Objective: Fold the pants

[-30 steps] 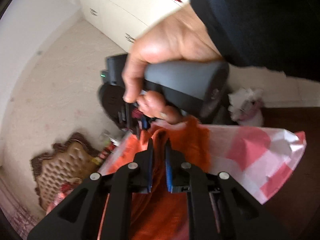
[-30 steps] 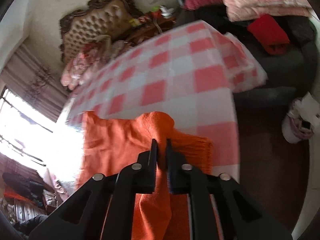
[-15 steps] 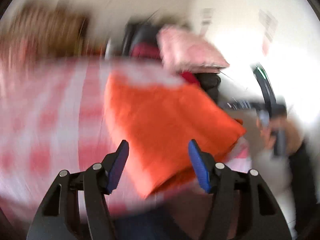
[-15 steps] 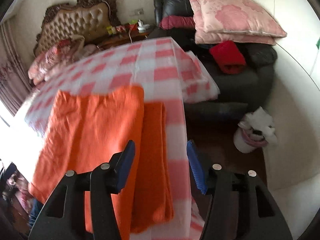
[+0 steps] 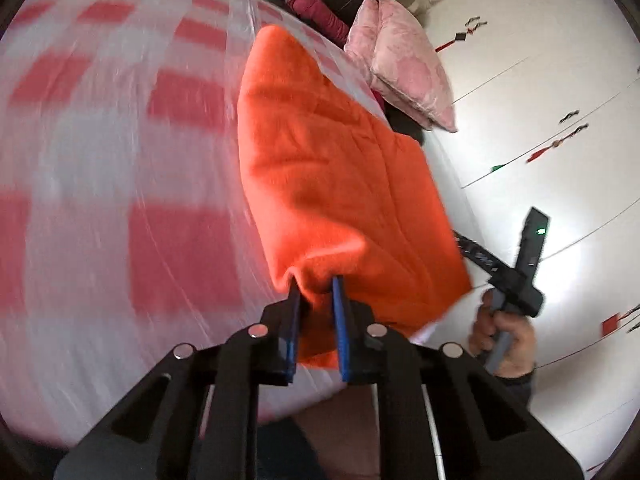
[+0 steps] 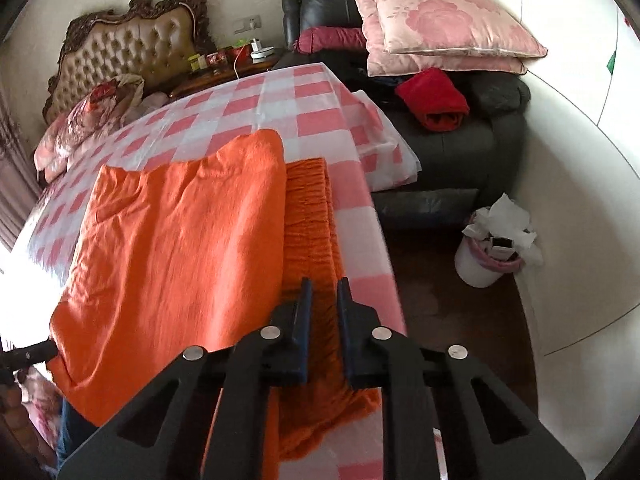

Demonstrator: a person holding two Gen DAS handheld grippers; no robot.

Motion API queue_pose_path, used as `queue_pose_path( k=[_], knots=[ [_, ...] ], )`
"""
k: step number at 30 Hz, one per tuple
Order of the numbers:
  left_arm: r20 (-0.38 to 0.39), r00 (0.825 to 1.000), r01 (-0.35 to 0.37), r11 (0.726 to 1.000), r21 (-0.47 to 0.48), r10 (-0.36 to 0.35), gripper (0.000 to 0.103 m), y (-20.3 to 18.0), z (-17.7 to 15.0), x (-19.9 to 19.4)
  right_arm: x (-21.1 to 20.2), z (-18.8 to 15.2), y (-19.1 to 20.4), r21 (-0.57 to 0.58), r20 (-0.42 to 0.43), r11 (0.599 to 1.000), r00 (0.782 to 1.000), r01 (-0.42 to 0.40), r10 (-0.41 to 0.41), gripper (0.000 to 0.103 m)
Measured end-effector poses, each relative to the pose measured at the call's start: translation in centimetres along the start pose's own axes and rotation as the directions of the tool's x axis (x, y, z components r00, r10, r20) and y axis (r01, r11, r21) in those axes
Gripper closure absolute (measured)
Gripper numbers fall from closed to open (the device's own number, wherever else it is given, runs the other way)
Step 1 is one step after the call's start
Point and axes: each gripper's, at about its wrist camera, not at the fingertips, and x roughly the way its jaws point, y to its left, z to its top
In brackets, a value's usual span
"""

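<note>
Entry: orange pants (image 6: 176,232), landmark the checked table (image 6: 304,96).
- Left: left gripper (image 5: 314,300) at the table's near edge, jaws closing, a bunched corner of the pants between the pads.
- Centre: pants lie on the table, already folded once, the ribbed waistband (image 6: 310,216) showing beside the top layer.
- Right: right gripper (image 6: 323,292) closing over the waistband near the table's right edge.
- Status, judged: first fold done; further folding left.

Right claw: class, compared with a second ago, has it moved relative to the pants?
Yes. The right claw has shifted from the raised fold toward the waistband edge of the pants, nearer the armchair side.
</note>
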Motion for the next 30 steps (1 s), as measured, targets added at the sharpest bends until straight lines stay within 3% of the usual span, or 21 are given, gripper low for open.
queue_pose_path(
  k=[6, 9, 11, 13, 14, 15, 17, 19, 20, 23, 25, 28, 30],
  knots=[
    [0.039, 0.997, -0.063, 0.997, 0.033, 0.062, 0.088, 0.9, 0.9, -1.2, 0.5, 0.3, 1.0, 0.019, 0.039, 1.000, 0.999, 0.024, -0.025, 0.087],
    [0.087, 0.991, -0.105, 0.992, 0.065, 0.099, 0.071, 0.0, -0.3, -2.8, -2.1, -0.5, 1.2, 0.056, 0.094, 0.992, 0.988, 0.116, -0.121, 0.085],
    [0.192, 0.969, -0.181, 0.975, 0.128, 0.154, 0.056, -2.0, -1.3, -4.2, -3.9, -1.1, 1.9, 0.055, 0.146, 0.990, 0.980, 0.126, -0.133, 0.077],
    [0.272, 0.941, -0.266, 0.939, 0.217, 0.203, 0.045, -4.1, -1.7, -4.6, -5.2, -1.7, 3.7, 0.023, 0.195, 0.990, 0.971, 0.139, -0.141, 0.057],
    [0.302, 0.926, -0.309, 0.917, 0.254, 0.228, 0.042, -5.1, -1.6, -4.2, -5.4, -2.2, 5.2, -0.026, 0.225, 0.985, 0.961, 0.170, -0.160, 0.041],
    [0.348, 0.901, -0.368, 0.880, 0.299, 0.259, 0.042, -6.2, -2.0, -3.7, -5.3, -2.5, 6.2, -0.059, 0.244, 0.977, 0.952, 0.204, -0.184, 0.035],
    [0.357, 0.873, -0.457, 0.812, 0.363, 0.332, 0.040, -7.4, -2.6, -1.4, -4.3, -3.3, 7.9, -0.115, 0.243, 0.951, 0.936, 0.287, -0.253, 0.035],
    [0.315, 0.872, -0.478, 0.786, 0.393, 0.373, 0.039, -7.6, -3.1, 0.5, -2.4, -4.3, 8.4, -0.135, 0.196, 0.934, 0.933, 0.331, -0.302, 0.035],
    [0.295, 0.863, -0.501, 0.770, 0.396, 0.410, 0.038, -7.4, -3.5, 1.4, -1.7, -4.8, 8.3, -0.126, 0.177, 0.931, 0.931, 0.343, -0.319, 0.033],
    [0.322, 0.840, -0.537, 0.759, 0.368, 0.437, 0.026, -7.0, -3.7, 1.3, -1.6, -5.6, 8.1, -0.098, 0.197, 0.933, 0.925, 0.347, -0.324, 0.031],
    [0.331, 0.839, -0.537, 0.757, 0.373, 0.432, 0.025, -6.9, -3.9, 1.0, -2.0, -5.5, 8.1, -0.077, 0.193, 0.935, 0.925, 0.347, -0.327, 0.030],
    [0.368, 0.822, -0.560, 0.736, 0.381, 0.435, 0.016, -7.9, -4.7, -0.7, -3.5, -5.9, 8.1, -0.034, 0.188, 0.946, 0.932, 0.322, -0.310, 0.030],
    [0.373, 0.837, -0.532, 0.757, 0.379, 0.401, 0.011, -8.6, -5.3, -2.0, -4.8, -6.3, 8.4, -0.012, 0.193, 0.949, 0.932, 0.315, -0.307, 0.030]
  ],
)
